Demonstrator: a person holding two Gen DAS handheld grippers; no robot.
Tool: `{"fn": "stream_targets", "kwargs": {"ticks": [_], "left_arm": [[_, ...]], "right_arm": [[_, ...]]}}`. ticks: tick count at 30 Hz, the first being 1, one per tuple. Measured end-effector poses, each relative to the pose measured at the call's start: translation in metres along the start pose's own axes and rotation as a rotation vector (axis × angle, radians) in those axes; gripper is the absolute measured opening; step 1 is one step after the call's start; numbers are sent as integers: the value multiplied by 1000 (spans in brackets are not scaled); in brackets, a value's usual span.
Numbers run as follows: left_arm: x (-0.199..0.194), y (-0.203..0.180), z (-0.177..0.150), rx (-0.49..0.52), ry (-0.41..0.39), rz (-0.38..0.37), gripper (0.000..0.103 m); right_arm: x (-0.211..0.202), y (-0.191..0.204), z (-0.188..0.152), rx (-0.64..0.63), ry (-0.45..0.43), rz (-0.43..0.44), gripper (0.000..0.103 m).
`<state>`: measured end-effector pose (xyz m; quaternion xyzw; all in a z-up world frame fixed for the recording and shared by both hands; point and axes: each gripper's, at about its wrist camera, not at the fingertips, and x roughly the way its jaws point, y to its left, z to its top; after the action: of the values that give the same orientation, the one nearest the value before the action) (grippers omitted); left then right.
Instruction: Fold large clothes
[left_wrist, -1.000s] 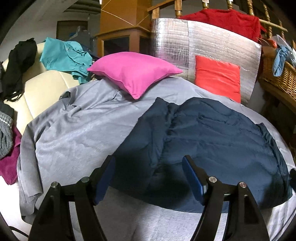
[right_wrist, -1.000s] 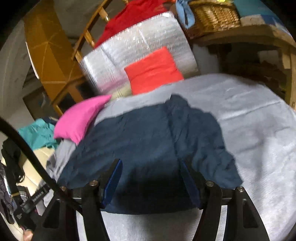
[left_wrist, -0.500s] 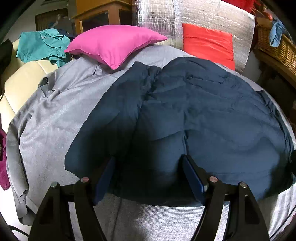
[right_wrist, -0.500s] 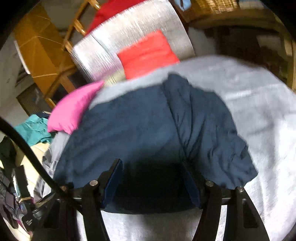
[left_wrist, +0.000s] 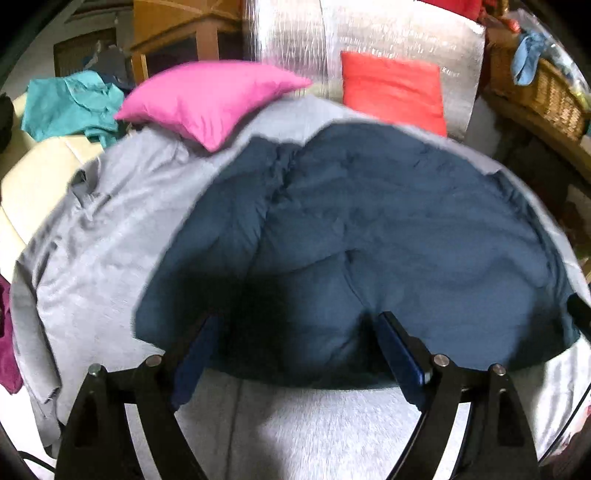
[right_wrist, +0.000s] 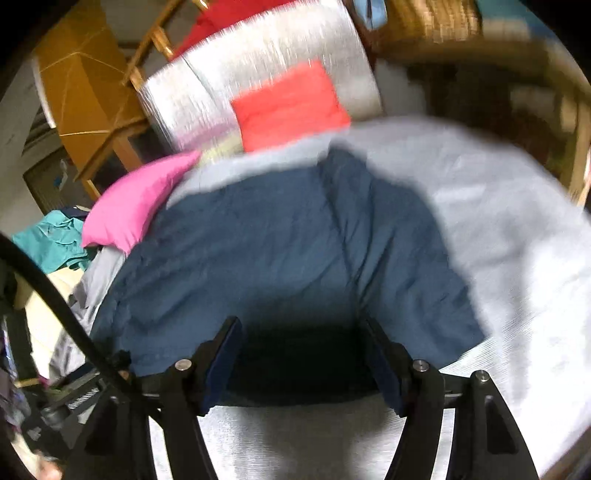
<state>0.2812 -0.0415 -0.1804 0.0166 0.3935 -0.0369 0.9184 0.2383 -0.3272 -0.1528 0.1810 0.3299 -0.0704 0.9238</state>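
Note:
A large navy garment (left_wrist: 388, 229) lies spread flat on the grey bed cover (left_wrist: 110, 236), with a narrower panel along each side. My left gripper (left_wrist: 297, 332) is open and empty, its fingers just over the garment's near hem, left of the middle. In the right wrist view the same navy garment (right_wrist: 258, 251) fills the middle. My right gripper (right_wrist: 301, 334) is open and empty, also over the near hem. Both views are blurred by motion.
A pink pillow (left_wrist: 210, 98) and a red cushion (left_wrist: 393, 88) lie at the far end against a silver foil board (left_wrist: 369, 33). Teal clothing (left_wrist: 70, 103) sits on a cream chair at left. A wicker basket (left_wrist: 539, 88) stands at right.
Both grippers have moved forward and down toward the garment's near hem, which now lies between the fingers. Both stayed open. The garment has not moved.

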Motion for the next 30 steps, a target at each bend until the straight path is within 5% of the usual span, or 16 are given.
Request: {"fn": "stream_targets", "kwargs": {"ticks": [4, 9, 23, 30], "left_arm": [[-58, 1, -2, 17, -123, -2, 88], [-124, 1, 8, 55, -235, 70, 92], [-254, 8, 0, 94, -446, 167, 101], [-278, 5, -5, 113, -444, 158, 101]], "right_arm": [[-59, 4, 1, -31, -198, -1, 89], [-105, 6, 8, -37, -254, 3, 103], [-204, 42, 4, -115, -197, -15, 103], [-234, 60, -6, -152, -187, -15, 103]]}}
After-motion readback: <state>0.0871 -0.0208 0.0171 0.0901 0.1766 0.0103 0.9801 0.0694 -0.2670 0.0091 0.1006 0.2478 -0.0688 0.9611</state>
